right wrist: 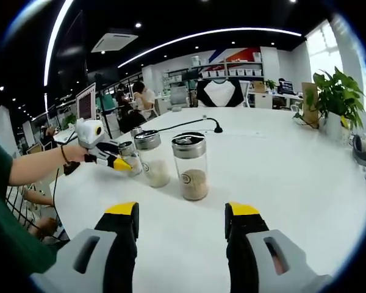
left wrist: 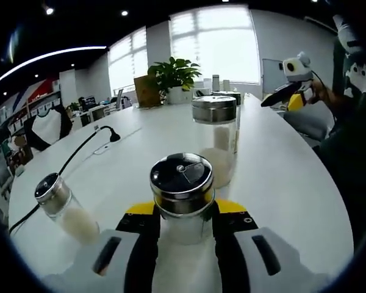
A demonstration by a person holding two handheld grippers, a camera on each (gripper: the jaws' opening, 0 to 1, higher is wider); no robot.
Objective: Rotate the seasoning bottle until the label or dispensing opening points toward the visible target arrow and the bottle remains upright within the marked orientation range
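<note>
In the left gripper view, the left gripper (left wrist: 184,229) has its yellow-tipped jaws pinching a seasoning bottle (left wrist: 183,195) at its glass body, one jaw on each side. The bottle stands upright on the white surface (left wrist: 280,183), long axis vertical, its steel lid facing up toward the camera. The dispensing flap on the lid shows as a wedge pointing roughly toward the view's upper right; no label can be made out on this side.

Beyond it stands a taller jar (left wrist: 215,139) with pale granules, upright and apart from the held bottle. A small shaker (left wrist: 62,206) with white contents appears tilted at the view's left, near a black cable (left wrist: 79,149). A potted plant (left wrist: 172,76) sits at the far end.

In the right gripper view, the right gripper (right wrist: 180,223) hovers over the surface with jaws spread wide, gripping nothing. Ahead stand a jar of brown granules (right wrist: 191,166) and the pale-filled jar (right wrist: 151,157), with the left gripper (right wrist: 113,160) reaching in beside them.
</note>
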